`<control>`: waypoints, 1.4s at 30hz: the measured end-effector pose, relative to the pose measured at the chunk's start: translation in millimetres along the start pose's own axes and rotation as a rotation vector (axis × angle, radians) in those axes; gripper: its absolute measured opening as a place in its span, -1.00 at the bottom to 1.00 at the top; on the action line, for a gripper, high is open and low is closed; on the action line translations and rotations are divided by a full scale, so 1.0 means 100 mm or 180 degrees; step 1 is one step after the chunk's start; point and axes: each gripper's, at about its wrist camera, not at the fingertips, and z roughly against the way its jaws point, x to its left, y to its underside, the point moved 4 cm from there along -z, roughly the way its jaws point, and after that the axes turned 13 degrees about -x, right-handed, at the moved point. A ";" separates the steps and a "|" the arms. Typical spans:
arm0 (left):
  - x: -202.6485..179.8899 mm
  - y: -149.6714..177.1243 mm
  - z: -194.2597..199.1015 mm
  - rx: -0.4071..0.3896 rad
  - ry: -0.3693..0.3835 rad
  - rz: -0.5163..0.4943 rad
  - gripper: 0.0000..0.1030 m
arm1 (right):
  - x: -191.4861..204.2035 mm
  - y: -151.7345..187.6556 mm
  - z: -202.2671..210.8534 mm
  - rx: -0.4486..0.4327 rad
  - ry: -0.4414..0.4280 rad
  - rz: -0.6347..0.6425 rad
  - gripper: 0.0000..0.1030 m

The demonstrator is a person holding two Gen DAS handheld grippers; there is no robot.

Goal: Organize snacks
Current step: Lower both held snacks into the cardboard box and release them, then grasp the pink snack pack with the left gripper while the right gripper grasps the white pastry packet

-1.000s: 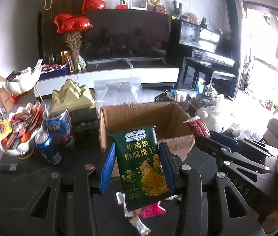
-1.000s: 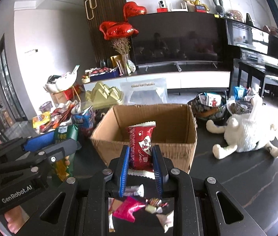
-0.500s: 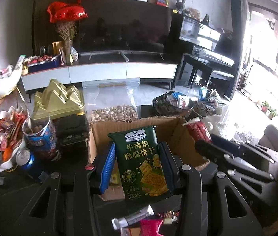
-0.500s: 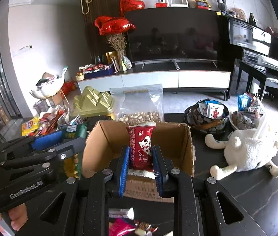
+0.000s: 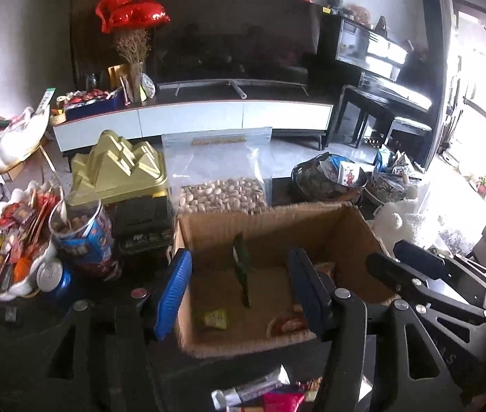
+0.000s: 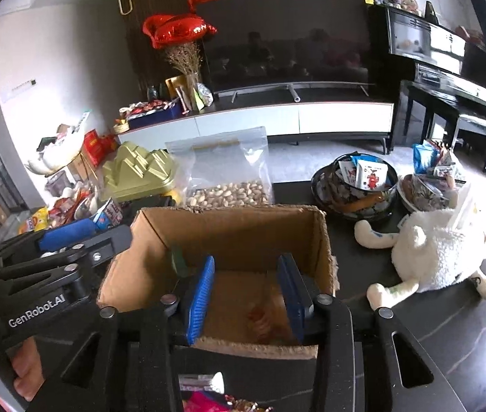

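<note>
An open cardboard box (image 5: 263,219) (image 6: 229,226) stands on the dark table. My left gripper (image 5: 241,292) is open over it. The green cracker packet (image 5: 243,274) (image 6: 177,261) is edge-on and falling into the box, free of the fingers. My right gripper (image 6: 248,295) is open over the box too. A blurred red snack packet (image 6: 260,319) lies on the box floor below it. A yellow packet (image 5: 215,319) and a red one (image 5: 285,322) lie on the box floor.
A bag of pistachios (image 5: 220,178), a gold pyramid tin (image 5: 119,171), a blue snack cup (image 5: 83,237), a can (image 5: 52,278) and a heaped snack dish (image 5: 12,237) stand around the box. Bowls (image 6: 356,185) and a white plush toy (image 6: 438,254) lie right. Loose candies (image 5: 267,395) lie near me.
Both grippers moved forward over the box and opened. The green cracker packet and the red packet left the fingers and dropped into the box.
</note>
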 end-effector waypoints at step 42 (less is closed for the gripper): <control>-0.39 1.32 1.22 0.0044 0.0155 -0.0278 0.39 | -0.04 1.27 1.24 0.0044 -0.0029 0.0008 0.49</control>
